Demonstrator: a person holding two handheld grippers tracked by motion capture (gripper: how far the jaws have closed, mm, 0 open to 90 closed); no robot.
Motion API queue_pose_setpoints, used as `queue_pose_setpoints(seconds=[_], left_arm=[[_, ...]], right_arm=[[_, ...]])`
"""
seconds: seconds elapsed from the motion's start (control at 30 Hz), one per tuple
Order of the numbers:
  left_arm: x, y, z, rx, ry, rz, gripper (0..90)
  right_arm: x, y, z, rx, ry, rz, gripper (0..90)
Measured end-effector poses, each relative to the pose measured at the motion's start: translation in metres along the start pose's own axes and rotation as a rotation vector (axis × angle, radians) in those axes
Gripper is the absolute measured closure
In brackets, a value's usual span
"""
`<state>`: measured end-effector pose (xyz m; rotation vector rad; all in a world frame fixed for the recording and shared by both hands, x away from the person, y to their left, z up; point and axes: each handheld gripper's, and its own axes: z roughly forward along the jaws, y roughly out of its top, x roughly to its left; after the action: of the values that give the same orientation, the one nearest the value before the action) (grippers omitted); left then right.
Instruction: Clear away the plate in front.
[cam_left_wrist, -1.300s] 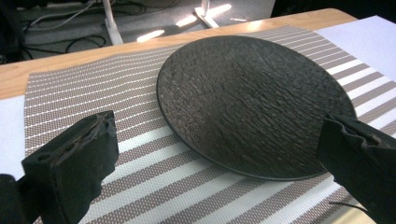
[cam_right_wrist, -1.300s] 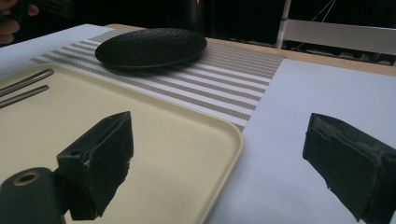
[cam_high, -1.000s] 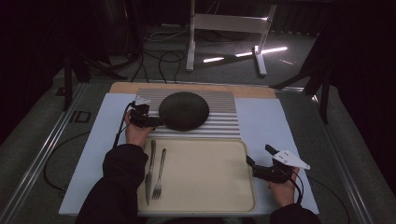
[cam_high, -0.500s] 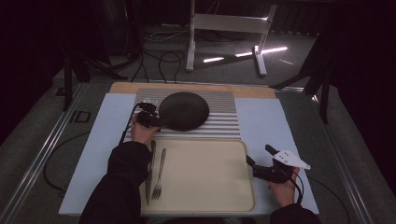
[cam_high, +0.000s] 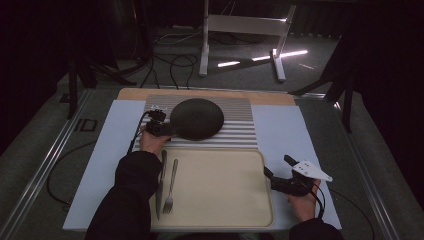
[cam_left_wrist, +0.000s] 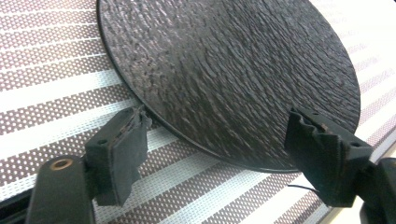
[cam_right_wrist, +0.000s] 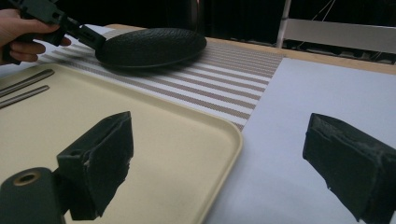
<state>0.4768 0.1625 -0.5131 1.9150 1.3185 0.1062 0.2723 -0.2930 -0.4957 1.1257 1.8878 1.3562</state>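
A dark, textured round plate (cam_high: 196, 118) (cam_left_wrist: 224, 70) (cam_right_wrist: 152, 45) lies domed side up on a striped mat (cam_high: 240, 127). My left gripper (cam_high: 166, 130) (cam_left_wrist: 217, 119) is at the plate's left rim. Its jaws have just been closing and stand on either side of the rim, still apart from it. The left gripper (cam_right_wrist: 79, 32) also shows far off in the right gripper view, with one jaw reaching over that rim. My right gripper (cam_high: 277, 166) (cam_right_wrist: 219, 123) hovers open beside the right edge of a cream tray (cam_high: 220, 185) (cam_right_wrist: 163, 135), with nothing between its pads.
A knife (cam_high: 161, 185) and a fork (cam_high: 171, 187) lie side by side at the tray's left end, under the left forearm. A pale blue-grey mat (cam_high: 280, 130) covers the table. White stand legs (cam_high: 240, 25) and cables are on the floor beyond.
My left gripper has shifted slightly right onto the plate's rim and its jaws have narrowed. The right hand has stayed still.
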Motion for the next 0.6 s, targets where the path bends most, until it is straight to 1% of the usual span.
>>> queue_pose_setpoints(seconds=[0.1,0.17,0.2,0.27,0.4,0.5,0.6], left_arm=[[0.0025,-0.0005,0.0018,0.014,-0.006,-0.016,27.8],[0.0019,-0.0013,0.0046,0.02,-0.004,-0.02,28.8],[0.0017,-0.0016,0.0061,0.024,-0.001,-0.018,31.4],[0.0004,-0.0021,0.0078,0.021,-0.004,-0.024,33.8],[-0.0021,-0.0021,0.0075,0.015,0.012,-0.047,35.8],[-0.0006,-0.0014,0.0036,-0.01,-0.019,-0.09,38.1],[-0.0012,0.0028,-0.0017,-0.056,-0.056,-0.137,41.1]], right_arm=[[-0.0006,0.0,0.0,-0.003,0.002,0.002,8.7],[-0.0011,0.0001,-0.0004,-0.005,0.002,0.002,8.7],[-0.0011,0.0002,-0.0005,-0.005,0.002,0.003,8.7],[-0.0013,0.0001,-0.0006,-0.005,0.0,0.004,8.7],[-0.0011,0.0,-0.0002,-0.004,0.003,0.006,8.7],[-0.0014,0.0,-0.0004,-0.004,0.0,0.006,8.7],[-0.0011,0.0002,-0.0006,-0.005,0.002,0.01,8.7]])
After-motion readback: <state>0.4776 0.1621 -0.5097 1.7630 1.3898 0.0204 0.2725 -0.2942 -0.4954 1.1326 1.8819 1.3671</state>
